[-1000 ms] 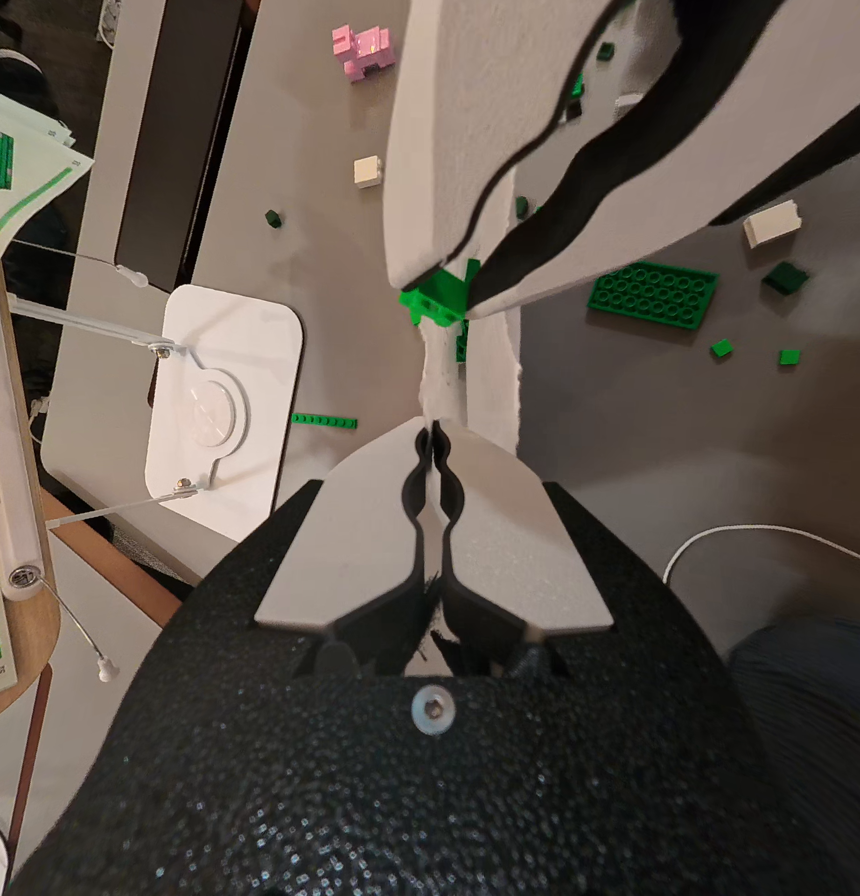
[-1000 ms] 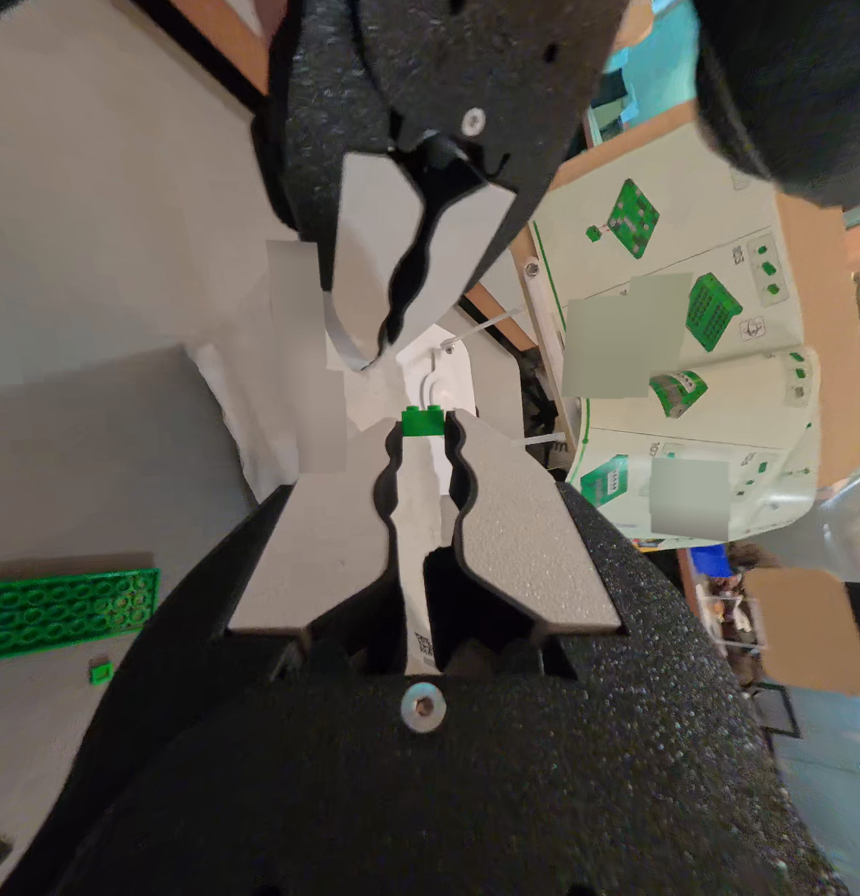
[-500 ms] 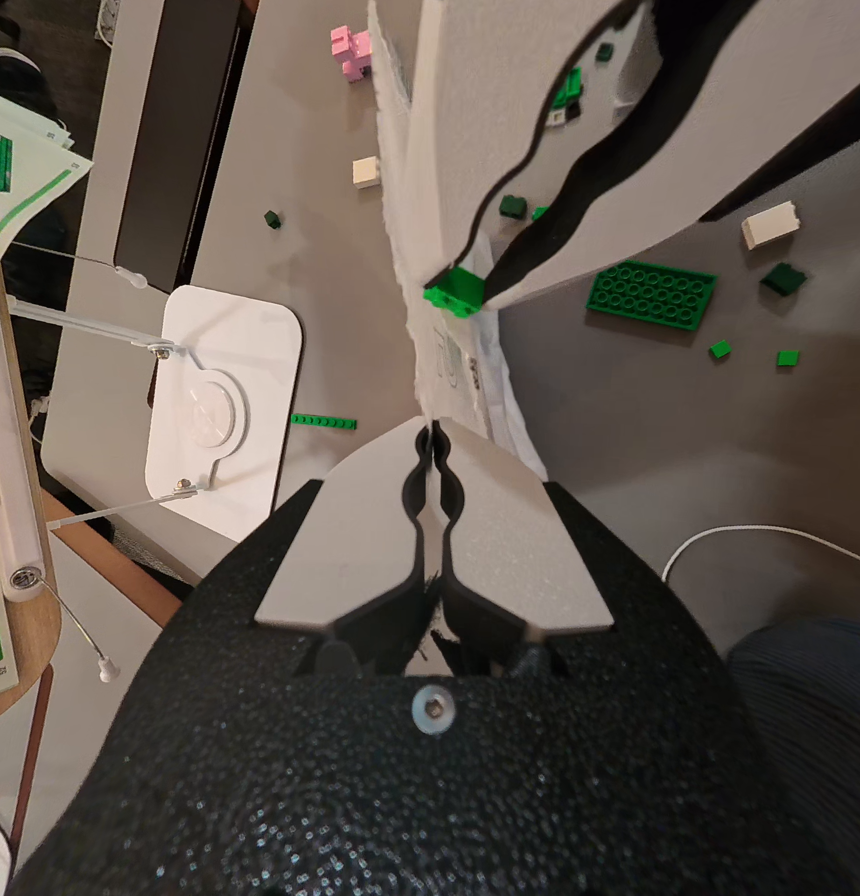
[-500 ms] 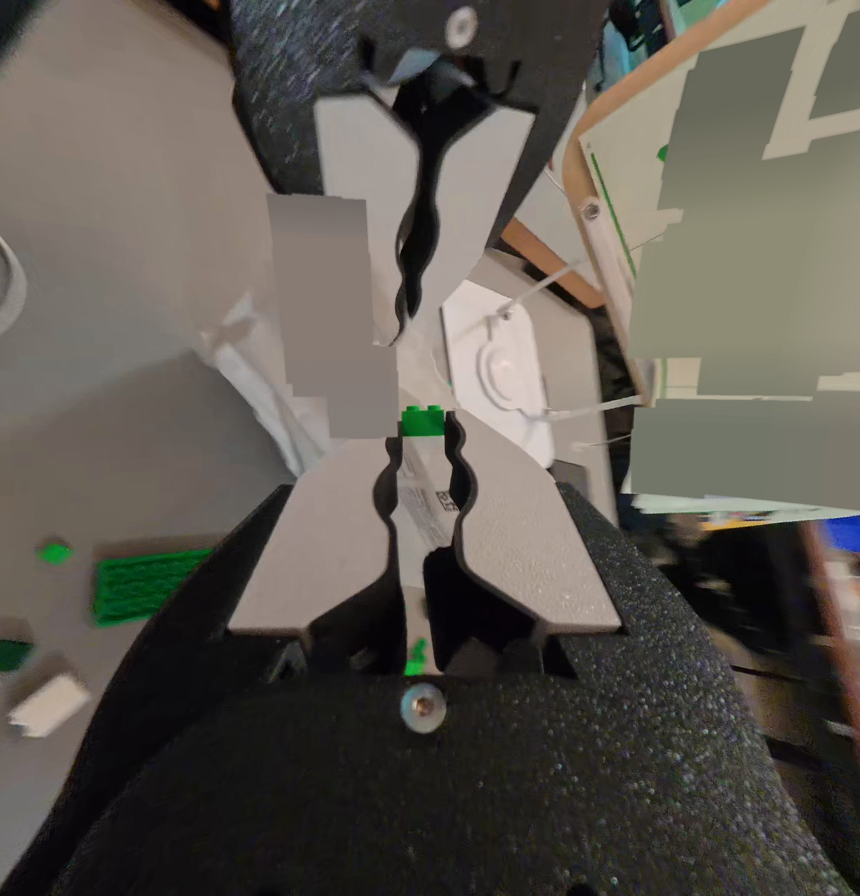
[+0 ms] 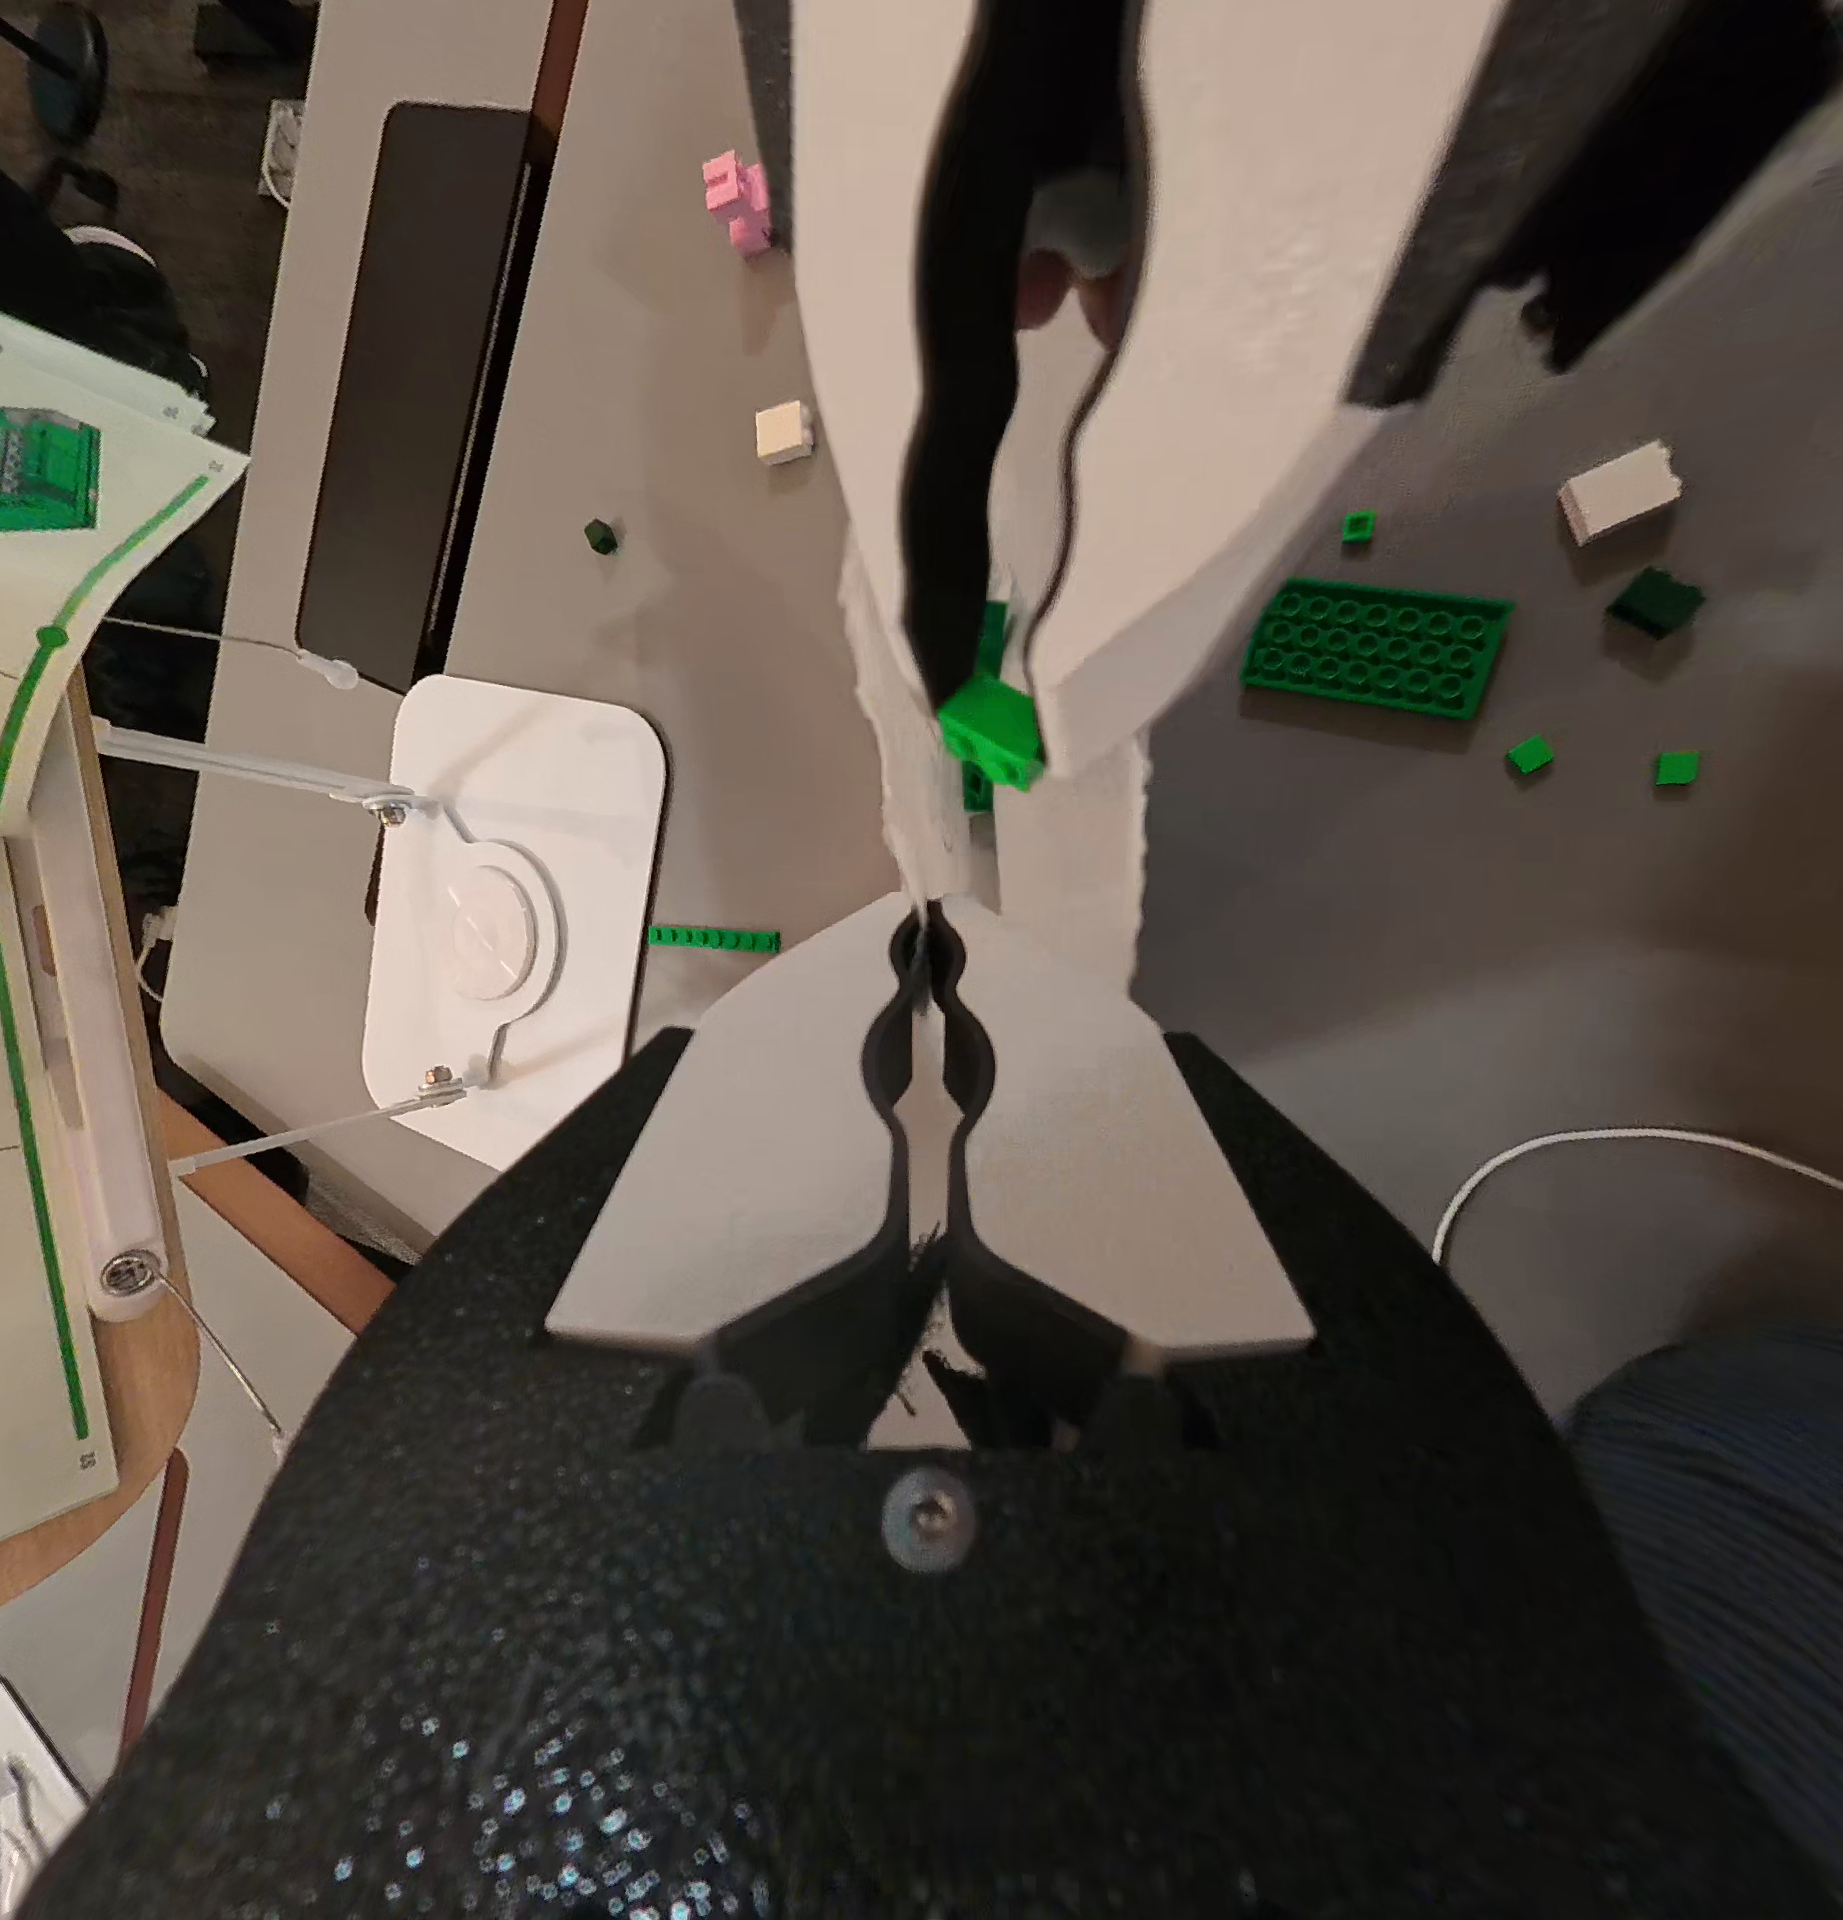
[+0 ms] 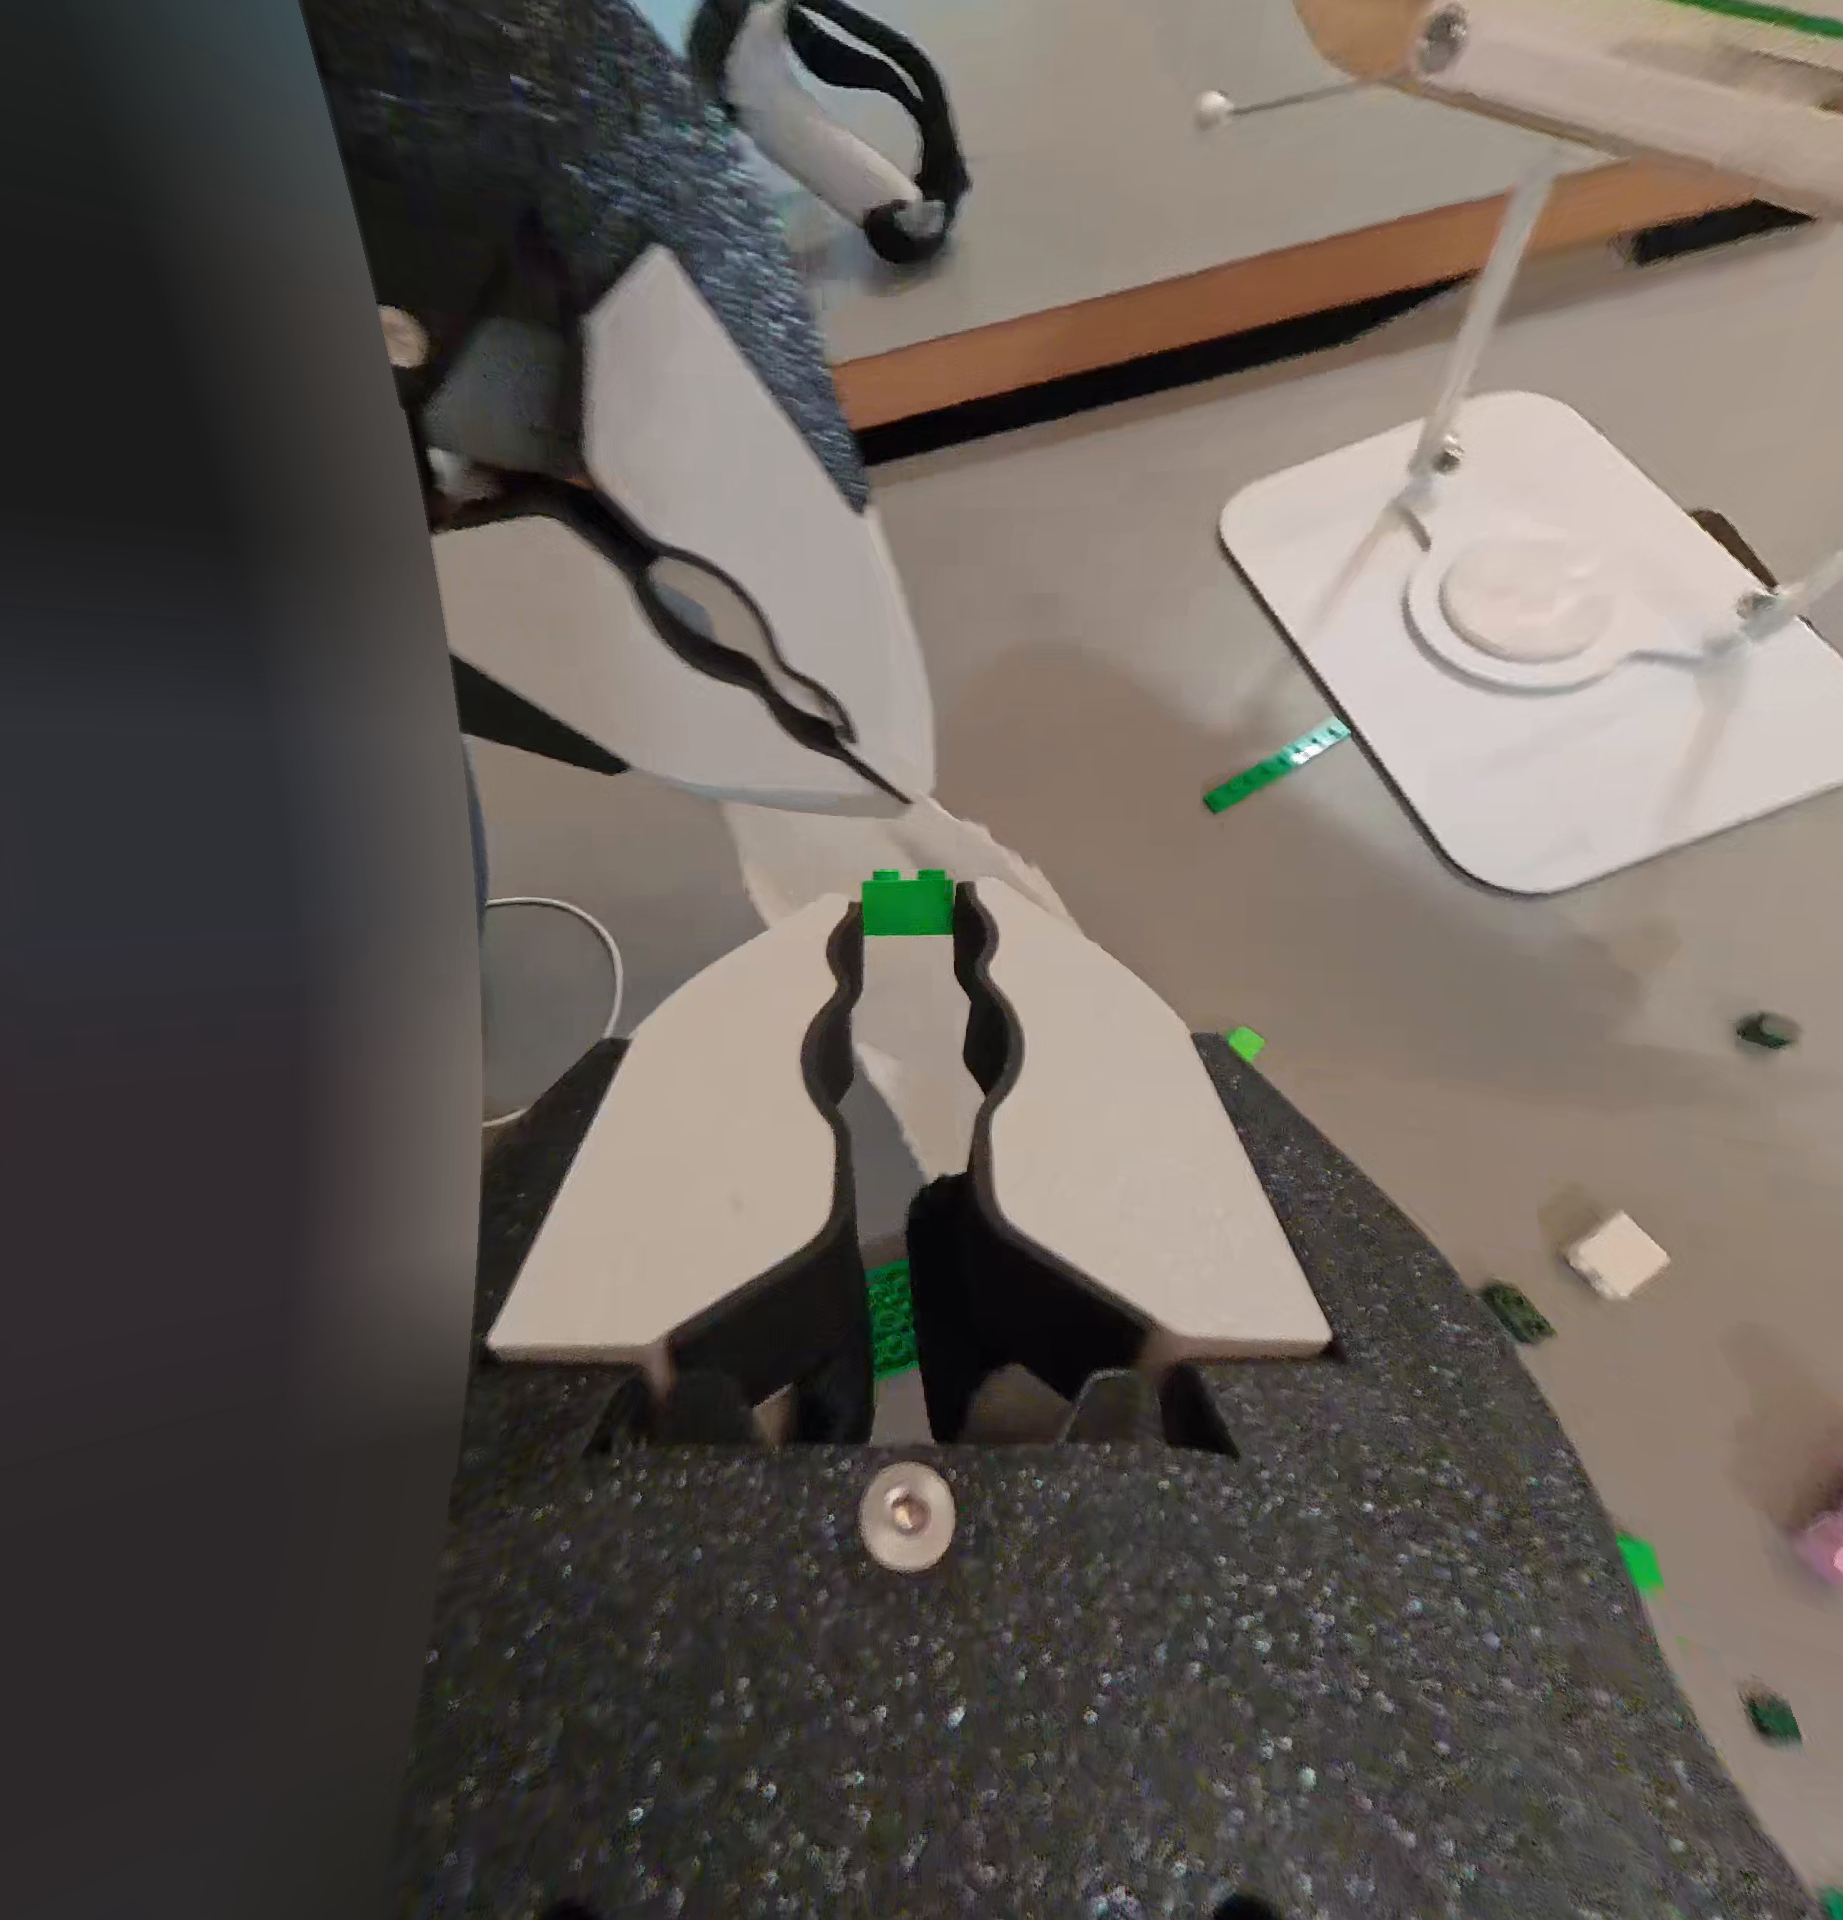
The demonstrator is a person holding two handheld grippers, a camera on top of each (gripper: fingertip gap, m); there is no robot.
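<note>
My left gripper (image 5: 927, 920) is shut on the edge of a thin white bag-like sheet (image 5: 1068, 894) and holds it above the grey table (image 5: 688, 582). My right gripper (image 6: 906, 914) is shut on a small bright green brick (image 6: 904, 909), studs facing away from the camera. In the left wrist view the right gripper (image 5: 990, 707) comes down from above with the brick (image 5: 990, 727) close over my left fingertips, against the sheet. In the right wrist view the left gripper (image 6: 875, 784) sits just beyond the brick, pinching the sheet (image 6: 782, 862).
On the table lie a green baseplate (image 5: 1379, 649), white bricks (image 5: 1618, 488) (image 5: 785, 433), a pink figure (image 5: 738, 203), a green strip (image 5: 714, 940), small green pieces (image 5: 1530, 753) and a white cable (image 5: 1623, 1153). A white stand base (image 5: 543, 790) holds a booklet (image 5: 23, 499) at the left. Only a small space, under 4 cm, lies between the two pairs of fingers.
The right gripper has swung round with the green brick and now comes from more directly above, with the brick nearer my left fingertips. The left gripper stays shut on the sheet.
</note>
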